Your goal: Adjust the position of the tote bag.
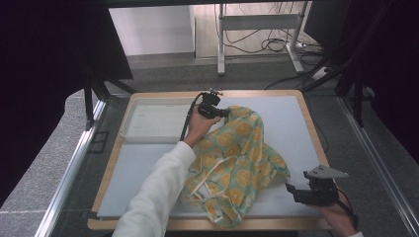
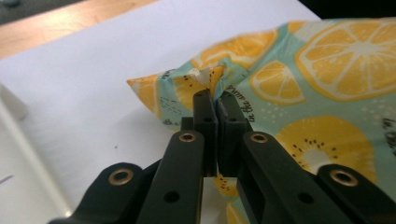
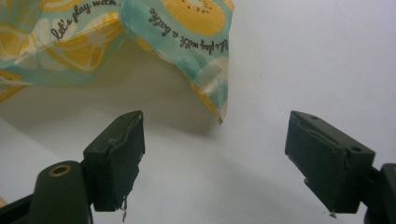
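Note:
A teal cloth bag printed with orange slices [image 1: 237, 158] lies crumpled across the white mat. My left gripper [image 1: 225, 112] is at the bag's far corner, and in the left gripper view its jaws are shut on a pinched fold of the bag [image 2: 212, 77]. My right gripper [image 1: 291, 190] rests near the table's front right, open, just off the bag's right corner [image 3: 212, 95]. Nothing sits between its fingers [image 3: 116, 158].
A white tray [image 1: 153, 121] stands at the back left of the mat [image 1: 286, 128]. The wooden table edge [image 1: 316, 133] frames the mat. Behind the table are desk legs and cables on the floor [image 1: 276, 44].

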`<state>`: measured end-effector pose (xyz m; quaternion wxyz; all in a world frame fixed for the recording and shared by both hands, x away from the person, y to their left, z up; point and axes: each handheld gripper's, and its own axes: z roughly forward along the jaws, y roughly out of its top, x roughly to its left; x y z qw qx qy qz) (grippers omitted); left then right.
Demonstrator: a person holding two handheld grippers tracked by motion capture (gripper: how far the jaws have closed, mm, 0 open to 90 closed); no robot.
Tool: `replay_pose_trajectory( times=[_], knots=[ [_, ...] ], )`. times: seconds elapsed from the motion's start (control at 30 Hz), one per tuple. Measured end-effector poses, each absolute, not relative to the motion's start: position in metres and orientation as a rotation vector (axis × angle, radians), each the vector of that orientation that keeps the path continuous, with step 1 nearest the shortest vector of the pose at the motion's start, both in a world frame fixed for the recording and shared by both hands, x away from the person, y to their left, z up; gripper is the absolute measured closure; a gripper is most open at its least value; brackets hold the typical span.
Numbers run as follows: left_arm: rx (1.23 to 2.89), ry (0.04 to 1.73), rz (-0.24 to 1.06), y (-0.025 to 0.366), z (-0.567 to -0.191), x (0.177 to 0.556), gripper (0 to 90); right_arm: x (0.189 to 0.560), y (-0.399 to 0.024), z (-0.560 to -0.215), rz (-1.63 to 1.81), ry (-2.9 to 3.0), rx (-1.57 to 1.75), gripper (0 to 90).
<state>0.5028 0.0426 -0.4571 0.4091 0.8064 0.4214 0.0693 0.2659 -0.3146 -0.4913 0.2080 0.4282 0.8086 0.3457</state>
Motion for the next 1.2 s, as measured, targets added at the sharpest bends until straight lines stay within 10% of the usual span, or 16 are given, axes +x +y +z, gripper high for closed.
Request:
replay_pose_trajectory(
  times=[1.2],
  knots=[
    [1.993, 1.023, 0.170, 0.067, -0.447, 0.483, 90.0, 0.261, -0.317, -0.467, 0.953, 2.255, 1.155, 25.5]
  ],
)
